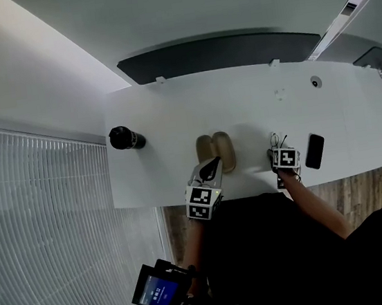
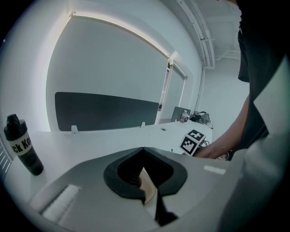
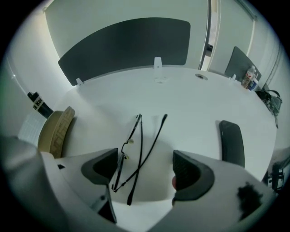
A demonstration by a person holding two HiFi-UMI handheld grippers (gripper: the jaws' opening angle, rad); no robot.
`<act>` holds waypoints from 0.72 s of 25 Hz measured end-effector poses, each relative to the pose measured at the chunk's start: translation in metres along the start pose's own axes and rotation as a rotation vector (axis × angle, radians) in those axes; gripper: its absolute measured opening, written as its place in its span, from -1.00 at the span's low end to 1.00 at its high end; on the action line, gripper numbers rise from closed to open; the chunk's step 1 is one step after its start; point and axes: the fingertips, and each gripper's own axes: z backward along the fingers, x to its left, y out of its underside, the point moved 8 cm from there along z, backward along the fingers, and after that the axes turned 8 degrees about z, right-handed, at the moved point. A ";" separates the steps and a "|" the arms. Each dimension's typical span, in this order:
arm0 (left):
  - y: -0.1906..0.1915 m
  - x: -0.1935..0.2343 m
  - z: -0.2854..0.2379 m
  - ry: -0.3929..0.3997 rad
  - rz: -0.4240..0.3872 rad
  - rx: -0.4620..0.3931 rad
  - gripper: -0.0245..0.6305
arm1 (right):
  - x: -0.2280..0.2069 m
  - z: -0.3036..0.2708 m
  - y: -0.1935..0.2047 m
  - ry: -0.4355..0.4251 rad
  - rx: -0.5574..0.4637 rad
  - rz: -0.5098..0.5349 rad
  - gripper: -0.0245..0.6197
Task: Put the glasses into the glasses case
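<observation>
Glasses lie on the white table with the temples crossed, between the jaws of the right gripper, which stand wide apart and touch nothing. The tan glasses case is at 9 o'clock from them, a black phone at 3 o'clock. The left gripper is closed on the case's edge

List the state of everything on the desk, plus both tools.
glasses: lying flat, temples crossed, not gripped
glasses case: open, one edge pinched by the left tool
left tool: shut on the glasses case
right tool: open, jaws astride the glasses
bottle: upright, capped
phone: lying flat, dark side up
</observation>
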 end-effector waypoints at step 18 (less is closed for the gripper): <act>0.016 -0.013 0.006 0.019 -0.028 0.040 -0.90 | -0.029 0.011 0.009 -0.053 -0.036 0.010 -0.67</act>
